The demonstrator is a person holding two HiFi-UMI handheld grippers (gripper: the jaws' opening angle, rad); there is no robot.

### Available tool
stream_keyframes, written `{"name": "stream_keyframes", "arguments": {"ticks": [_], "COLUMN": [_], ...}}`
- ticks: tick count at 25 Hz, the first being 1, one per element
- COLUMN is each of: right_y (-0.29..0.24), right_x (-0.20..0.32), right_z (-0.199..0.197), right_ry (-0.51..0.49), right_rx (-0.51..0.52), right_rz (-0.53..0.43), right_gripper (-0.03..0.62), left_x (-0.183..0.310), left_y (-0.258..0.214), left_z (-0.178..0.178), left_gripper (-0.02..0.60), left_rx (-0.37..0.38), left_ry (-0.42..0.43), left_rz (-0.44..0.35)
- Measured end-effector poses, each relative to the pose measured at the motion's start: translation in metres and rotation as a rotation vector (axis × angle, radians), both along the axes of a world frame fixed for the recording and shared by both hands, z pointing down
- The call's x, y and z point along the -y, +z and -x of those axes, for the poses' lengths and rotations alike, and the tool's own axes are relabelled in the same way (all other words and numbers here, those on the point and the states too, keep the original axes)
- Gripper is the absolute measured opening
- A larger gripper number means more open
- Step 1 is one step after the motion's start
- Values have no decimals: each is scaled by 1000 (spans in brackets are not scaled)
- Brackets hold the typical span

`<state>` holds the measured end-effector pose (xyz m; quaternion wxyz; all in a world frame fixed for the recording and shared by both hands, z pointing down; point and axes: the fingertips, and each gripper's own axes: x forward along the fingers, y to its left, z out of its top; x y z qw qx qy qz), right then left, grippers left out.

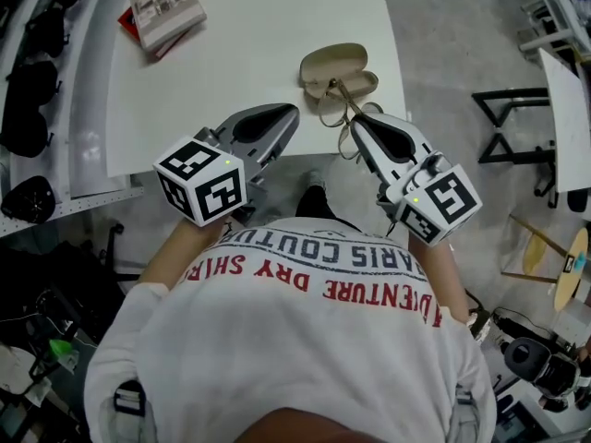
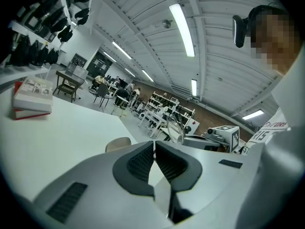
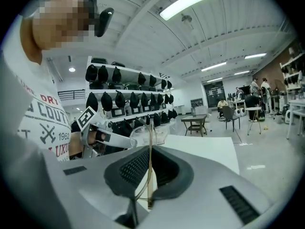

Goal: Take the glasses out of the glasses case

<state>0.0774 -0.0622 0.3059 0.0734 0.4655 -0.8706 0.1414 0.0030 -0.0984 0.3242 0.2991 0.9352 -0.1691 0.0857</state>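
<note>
The beige glasses case (image 1: 336, 70) lies open at the near edge of the white table (image 1: 231, 72); its rounded end (image 2: 117, 143) also shows in the left gripper view. My right gripper (image 1: 355, 121) is shut on a thin temple arm of the wire-rimmed glasses (image 1: 343, 100), which hang just off the case toward me. In the right gripper view the arm runs upright between the pads (image 3: 148, 144) and a clear lens (image 3: 147, 135) sticks out past them. My left gripper (image 1: 292, 111) hovers left of the case, jaws shut with nothing between them (image 2: 154, 144).
A stack of books (image 1: 164, 9) rests at the table's far left corner. Shelves of dark helmets (image 1: 28, 109) line the left side. A stool (image 1: 554, 266) and a black stand (image 1: 508, 123) are on the floor to the right.
</note>
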Motion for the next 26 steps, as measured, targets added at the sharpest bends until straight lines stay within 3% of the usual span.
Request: {"name": "stream_keyframes", "arguments": {"ticks": [5, 26], "right_y": [-11, -7], "right_x": [-15, -21], "right_z": [5, -4], "right_ry": [40, 58], "right_rx": [49, 44], "right_rz": [-24, -12], "right_gripper": [32, 32], "left_x": [-14, -21], "left_y": [-7, -6], "left_z": [6, -3], "left_gripper": [35, 35], "left_rx": [-13, 9], "left_ry": [26, 72], "left_rz": [-20, -16]}}
